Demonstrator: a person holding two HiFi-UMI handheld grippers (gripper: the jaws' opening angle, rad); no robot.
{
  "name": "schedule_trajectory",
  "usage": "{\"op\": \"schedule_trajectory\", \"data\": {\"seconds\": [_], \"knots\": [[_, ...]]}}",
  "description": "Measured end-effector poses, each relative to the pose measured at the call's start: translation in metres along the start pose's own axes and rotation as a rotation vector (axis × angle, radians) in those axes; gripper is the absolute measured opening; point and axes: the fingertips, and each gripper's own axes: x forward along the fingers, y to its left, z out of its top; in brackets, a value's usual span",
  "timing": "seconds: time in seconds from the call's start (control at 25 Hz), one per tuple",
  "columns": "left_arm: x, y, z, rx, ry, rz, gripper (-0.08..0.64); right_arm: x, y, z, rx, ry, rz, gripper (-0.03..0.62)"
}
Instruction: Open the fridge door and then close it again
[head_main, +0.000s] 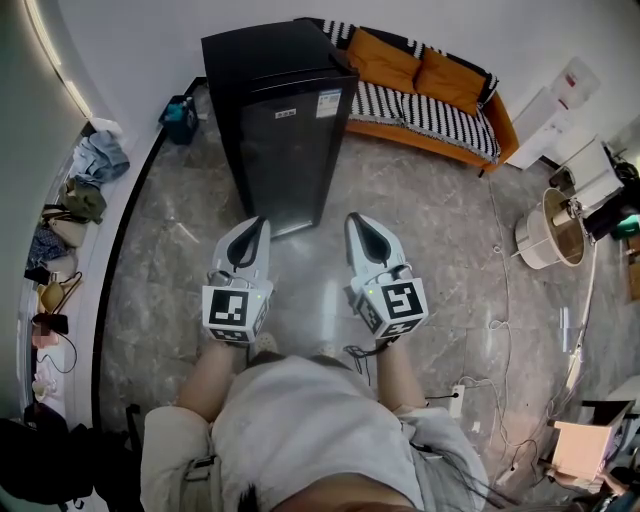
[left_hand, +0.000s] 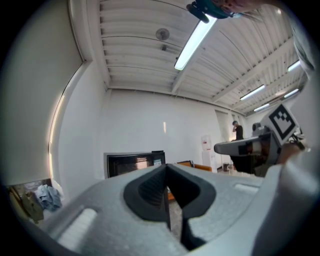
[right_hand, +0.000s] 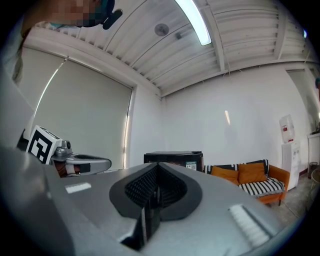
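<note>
A small black fridge (head_main: 278, 120) stands on the marble floor by the back wall, its glossy door closed and facing me. It shows too in the left gripper view as the fridge (left_hand: 131, 164) and in the right gripper view as the fridge (right_hand: 175, 159), some way ahead. My left gripper (head_main: 258, 226) and right gripper (head_main: 356, 222) are held side by side, level, just short of the fridge's front. Both are shut with nothing between the jaws. Neither touches the fridge.
An orange sofa (head_main: 425, 85) with striped cushions stands right of the fridge. Clothes and bags (head_main: 70, 215) lie along the left wall. A round bin (head_main: 548, 228), cables and a power strip (head_main: 457, 398) are on the floor at right. A white water dispenser (right_hand: 286, 150) stands past the sofa.
</note>
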Motion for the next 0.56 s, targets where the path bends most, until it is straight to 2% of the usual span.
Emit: {"op": "schedule_trajectory", "data": {"seconds": [0.56], "knots": [[0.0010,-0.0057,0.0057,-0.001,-0.012,-0.001,0.003,0.0005,0.0029,0.0044,-0.016,-0.008,0.025,0.003]]}}
